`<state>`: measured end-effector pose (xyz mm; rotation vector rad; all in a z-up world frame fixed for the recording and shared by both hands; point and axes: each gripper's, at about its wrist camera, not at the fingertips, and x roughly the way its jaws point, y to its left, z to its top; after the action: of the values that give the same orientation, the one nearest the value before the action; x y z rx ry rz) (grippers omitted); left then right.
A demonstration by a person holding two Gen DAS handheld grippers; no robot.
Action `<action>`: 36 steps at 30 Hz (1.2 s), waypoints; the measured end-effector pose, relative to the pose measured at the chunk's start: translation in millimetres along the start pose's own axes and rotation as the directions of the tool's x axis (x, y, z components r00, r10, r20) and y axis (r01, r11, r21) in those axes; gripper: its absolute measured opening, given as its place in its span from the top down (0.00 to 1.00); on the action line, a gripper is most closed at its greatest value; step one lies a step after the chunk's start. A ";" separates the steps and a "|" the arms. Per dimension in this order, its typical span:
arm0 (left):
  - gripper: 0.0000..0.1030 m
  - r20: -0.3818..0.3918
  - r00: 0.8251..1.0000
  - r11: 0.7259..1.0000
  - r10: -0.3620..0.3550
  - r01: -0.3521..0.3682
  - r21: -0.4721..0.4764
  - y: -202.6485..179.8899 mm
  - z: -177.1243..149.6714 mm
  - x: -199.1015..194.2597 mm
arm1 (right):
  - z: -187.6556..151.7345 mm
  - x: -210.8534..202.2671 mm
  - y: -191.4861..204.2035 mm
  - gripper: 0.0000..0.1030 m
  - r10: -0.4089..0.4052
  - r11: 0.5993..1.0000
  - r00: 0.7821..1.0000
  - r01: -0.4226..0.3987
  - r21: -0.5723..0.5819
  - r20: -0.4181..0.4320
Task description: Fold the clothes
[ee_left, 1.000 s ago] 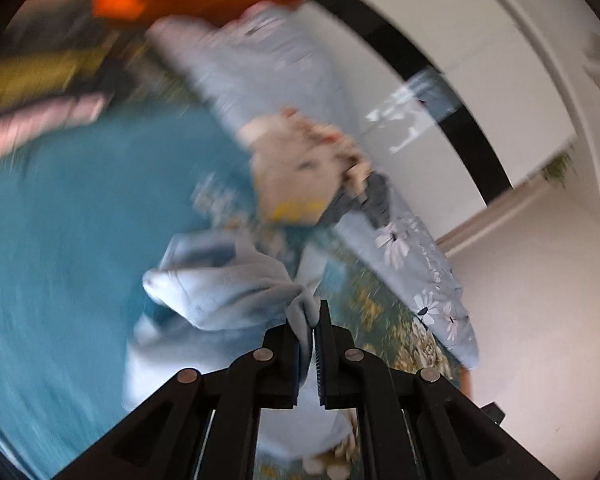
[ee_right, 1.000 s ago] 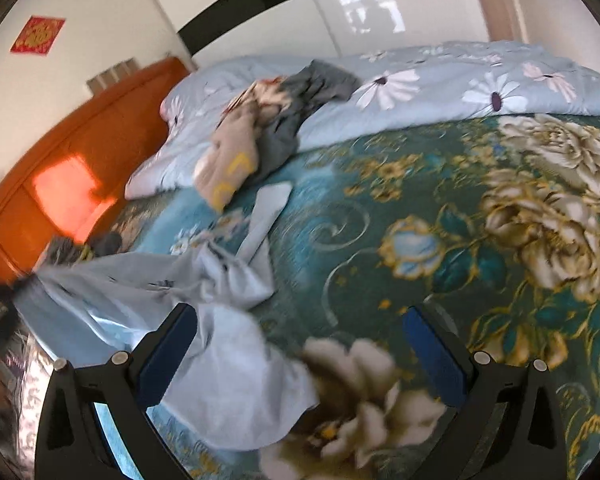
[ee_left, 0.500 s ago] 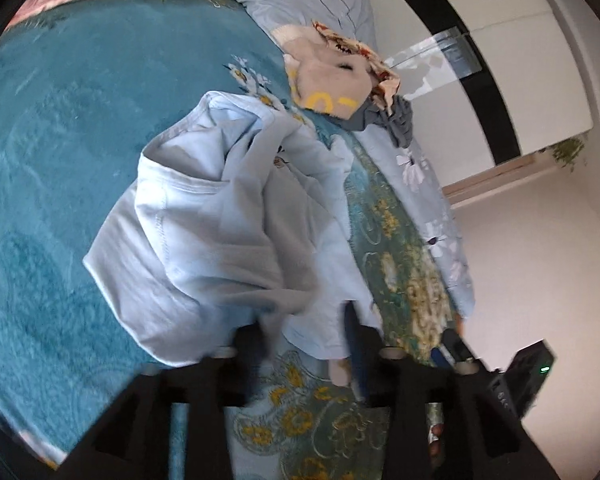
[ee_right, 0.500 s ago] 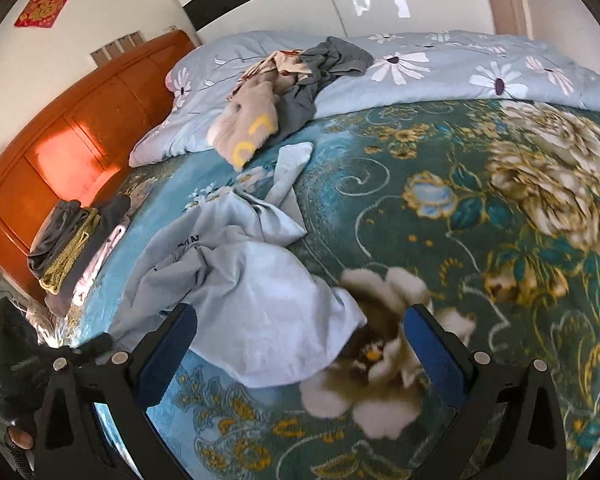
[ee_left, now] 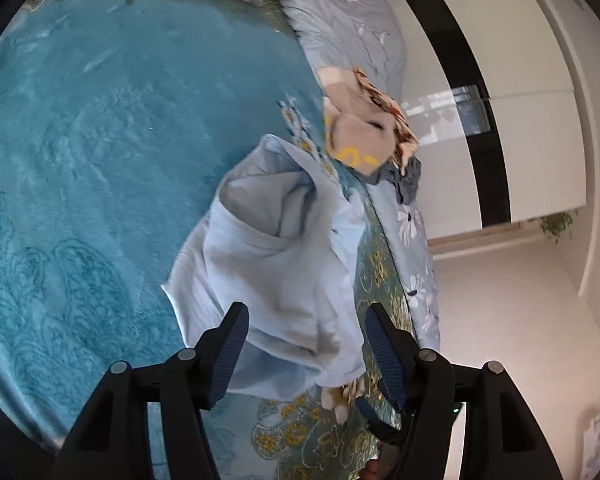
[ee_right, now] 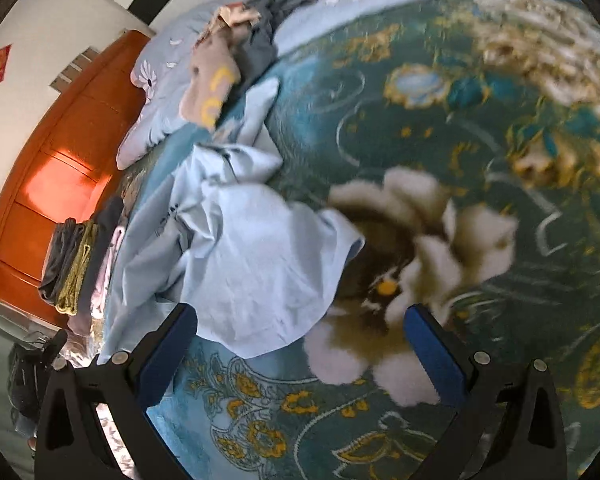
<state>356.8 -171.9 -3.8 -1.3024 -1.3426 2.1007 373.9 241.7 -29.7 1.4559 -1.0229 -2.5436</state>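
Matt cloth shirt — glossy wooden headboard

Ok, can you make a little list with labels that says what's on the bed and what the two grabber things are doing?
surface: teal flowered bedspread
main item: crumpled light blue shirt, lying loose on the bedspread
left gripper: open, shirt between its fingers, not clamped
right gripper: open, above the shirt's edge
unfolded pile: beige, patterned and grey clothes by the pale blue floral pillow
folded stack: dark and yellow-green clothes near the orange wooden headboard

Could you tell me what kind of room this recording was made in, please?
Most likely a bedroom: clothes lie on a bed with a teal floral blanket, a flowered pillow rests against an orange wooden headboard, and a wardrobe stands behind.
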 end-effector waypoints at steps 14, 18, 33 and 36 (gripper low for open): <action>0.37 -0.019 0.997 0.996 0.070 -0.071 -0.049 22.7 3.8 17.0 | 26.2 37.3 -26.3 0.84 0.161 0.974 0.987 -0.158 0.160 -0.010; 0.37 -0.008 0.995 0.994 0.096 -0.096 -0.060 28.2 10.6 15.1 | 37.2 40.1 -16.5 0.93 0.163 0.976 0.987 -0.163 0.145 0.008; 0.37 -0.039 0.994 0.995 0.101 -0.102 -0.019 6.8 17.4 42.9 | 168.7 -64.7 -5.5 0.94 0.020 0.999 0.950 -0.009 -0.037 0.311; 0.37 -0.055 0.994 0.994 0.098 -0.100 -0.038 9.1 16.8 53.0 | 187.9 -75.9 -14.5 0.94 -0.046 0.998 0.937 0.061 -0.032 0.345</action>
<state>316.6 -150.1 -36.7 -1.4586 -1.3315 2.0973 273.8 376.9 84.0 1.0616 -0.9671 -2.9096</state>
